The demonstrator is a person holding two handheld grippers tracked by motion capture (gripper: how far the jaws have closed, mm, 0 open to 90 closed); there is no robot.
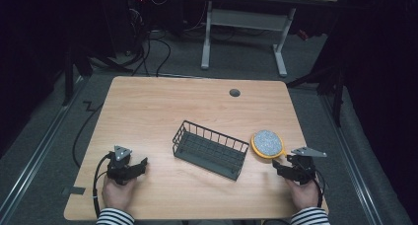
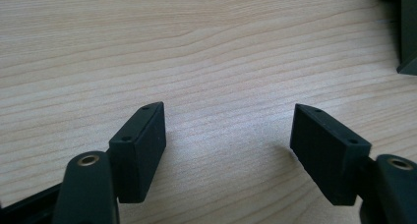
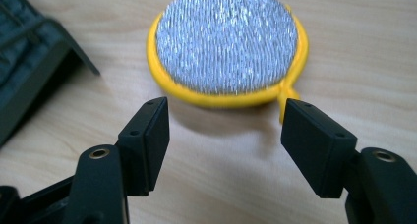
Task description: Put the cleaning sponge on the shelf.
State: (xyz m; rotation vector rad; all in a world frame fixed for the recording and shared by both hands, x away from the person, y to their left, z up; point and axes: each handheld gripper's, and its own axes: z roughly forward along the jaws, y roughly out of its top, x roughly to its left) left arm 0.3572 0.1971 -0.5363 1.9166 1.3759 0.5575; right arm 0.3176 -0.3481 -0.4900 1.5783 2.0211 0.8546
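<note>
Progress: nothing is grasped yet. Yellow-rimmed round brush [image 3: 228, 44] lies on the table [image 1: 148, 111] just right of the empty wire basket [image 1: 210, 149]. Right gripper [image 3: 223, 135], jaws spread, faces it without contact. Left gripper [image 2: 228, 148] rests released over bare wood. Pickup and placement remain.

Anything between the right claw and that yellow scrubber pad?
Nothing visible. The right claw stands open just short of the yellow scrubber pad, with bare table between them. The wire basket sits off to the side.
</note>
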